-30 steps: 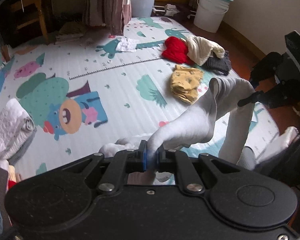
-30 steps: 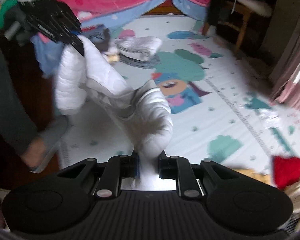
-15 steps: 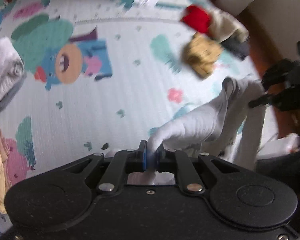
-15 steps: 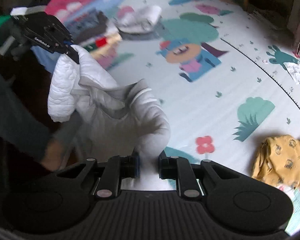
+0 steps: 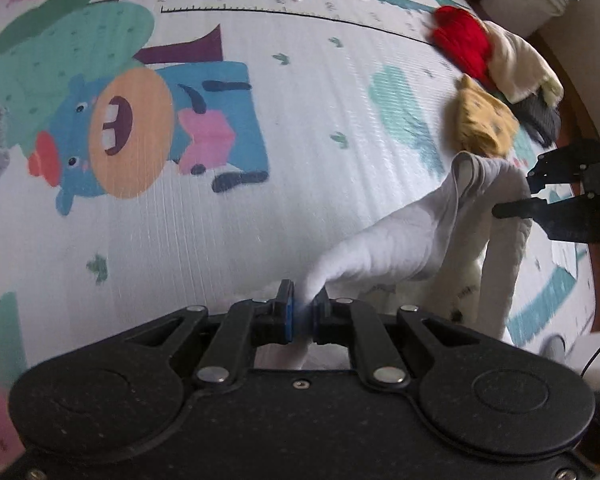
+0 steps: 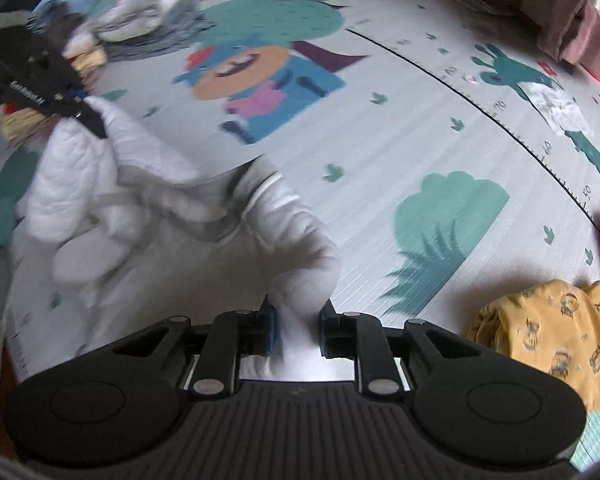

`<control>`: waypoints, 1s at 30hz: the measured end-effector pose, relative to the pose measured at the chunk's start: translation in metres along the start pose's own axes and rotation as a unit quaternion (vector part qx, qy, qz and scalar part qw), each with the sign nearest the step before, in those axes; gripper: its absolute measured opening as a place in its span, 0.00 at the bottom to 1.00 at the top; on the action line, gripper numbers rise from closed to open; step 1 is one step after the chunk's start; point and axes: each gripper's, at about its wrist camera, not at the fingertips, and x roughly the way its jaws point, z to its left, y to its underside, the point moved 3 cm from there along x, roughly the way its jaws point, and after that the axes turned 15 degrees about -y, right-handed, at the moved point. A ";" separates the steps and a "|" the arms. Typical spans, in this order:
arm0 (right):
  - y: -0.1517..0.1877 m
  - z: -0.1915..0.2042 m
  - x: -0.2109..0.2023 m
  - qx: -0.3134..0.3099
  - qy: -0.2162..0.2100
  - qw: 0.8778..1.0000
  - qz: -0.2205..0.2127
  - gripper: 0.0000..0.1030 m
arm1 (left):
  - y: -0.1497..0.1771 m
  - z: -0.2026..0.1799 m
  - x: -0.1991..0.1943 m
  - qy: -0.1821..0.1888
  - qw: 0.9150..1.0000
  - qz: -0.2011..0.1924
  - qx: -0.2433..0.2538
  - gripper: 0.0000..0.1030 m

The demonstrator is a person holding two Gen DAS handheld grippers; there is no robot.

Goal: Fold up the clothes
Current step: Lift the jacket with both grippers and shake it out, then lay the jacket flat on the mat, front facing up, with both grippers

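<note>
We see soft, even daylight on the play mat (image 5: 300,200); fisheye curvature bends both frames' edges, and motion blur smears the white garment (image 6: 148,208).

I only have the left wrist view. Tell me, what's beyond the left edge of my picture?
Observer: A folded pile of white and grey clothes lies on the play mat there.
Operator: Is the right gripper really clamped on the white garment?
Observer: Yes, the right gripper is pinching a bunched fold of the white garment.
Operator: And how does my own gripper look from that side?
Observer: The left gripper grips a quilted corner, with a sleeve hanging below it.
</note>
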 end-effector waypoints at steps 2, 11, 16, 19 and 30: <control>-0.004 -0.017 0.014 0.017 0.002 1.000 -0.002 0.22 | -0.011 0.006 0.014 0.001 1.000 -0.003 -0.006 0.07; -0.010 -0.065 0.041 0.071 0.062 0.995 -0.018 0.54 | -0.038 0.031 0.038 -0.035 0.997 -0.063 -0.032 0.54; -0.008 -0.075 0.017 0.085 0.080 0.991 -0.064 0.73 | -0.027 0.051 -0.015 -0.025 0.987 -0.153 -0.027 0.54; -0.004 -0.082 0.003 0.102 0.083 0.987 -0.091 0.73 | -0.002 0.042 -0.052 0.020 0.981 -0.191 -0.006 0.54; 0.014 0.020 0.030 -0.081 -0.046 0.995 -0.042 0.71 | 0.143 -0.032 -0.021 0.075 0.983 -0.084 0.148 0.54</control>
